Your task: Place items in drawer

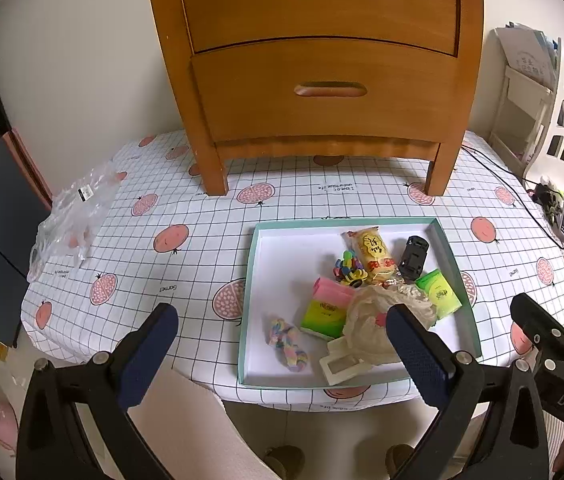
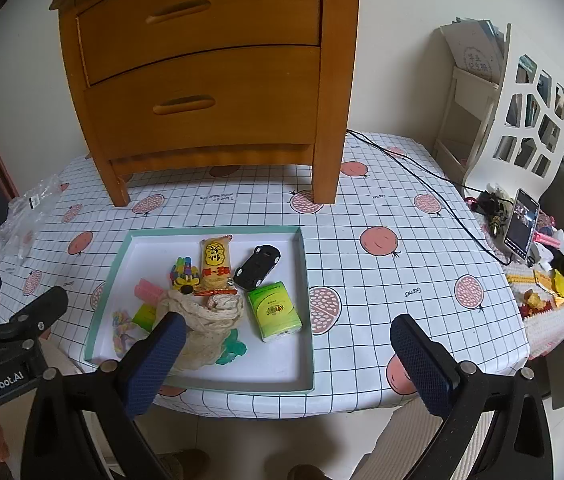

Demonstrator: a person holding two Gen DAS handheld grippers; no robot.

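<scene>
Both claws hang spread and empty above the desk's near edge: left claw [image 1: 282,344], right claw [image 2: 288,354]. Below them a tray [image 2: 309,320] holds a toy car [image 2: 257,266], tissue pack [image 2: 273,310], snack [image 2: 214,262] and cloth [image 2: 205,320]. Behind it, both drawers [image 1: 318,88] of the nightstand are closed.

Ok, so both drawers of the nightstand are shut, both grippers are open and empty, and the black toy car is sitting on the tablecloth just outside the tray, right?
Not quite. The black toy car lies inside the tray, near its far right corner, beside the yellow snack packet; the right wrist view shows it. The rest holds: both drawers are shut, and the left gripper and right gripper are open and empty.
</scene>
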